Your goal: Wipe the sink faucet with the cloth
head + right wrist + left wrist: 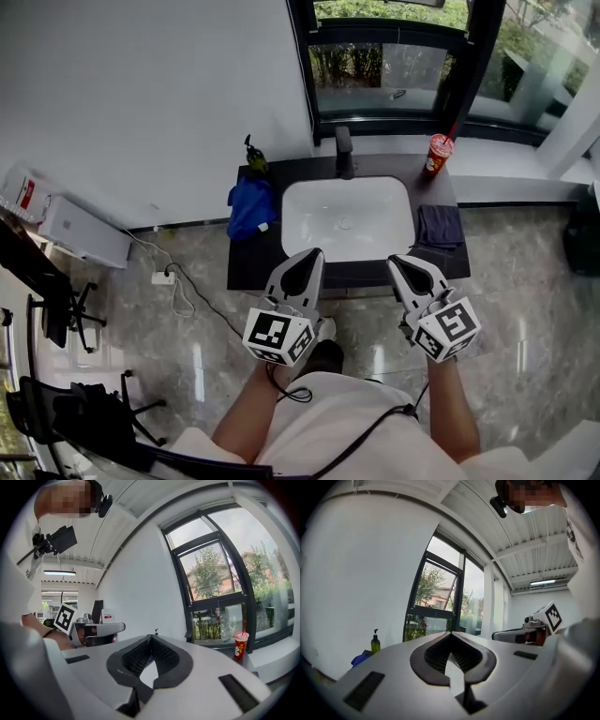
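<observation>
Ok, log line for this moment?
left gripper: shut, empty | right gripper: shut, empty | blue cloth: left of sink, unheld | faucet: untouched

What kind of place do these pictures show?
Probably a wash corner in an office-like building: a white sink with a black faucet in a dark counter under a large window, and office chairs nearby.

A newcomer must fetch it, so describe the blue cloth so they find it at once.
Below the window stands a dark counter with a white basin. Left of the basin, in front of a soap bottle, lies the crumpled blue cloth. Its bright colour sets it apart from the flat grey cloth right of the basin.
</observation>
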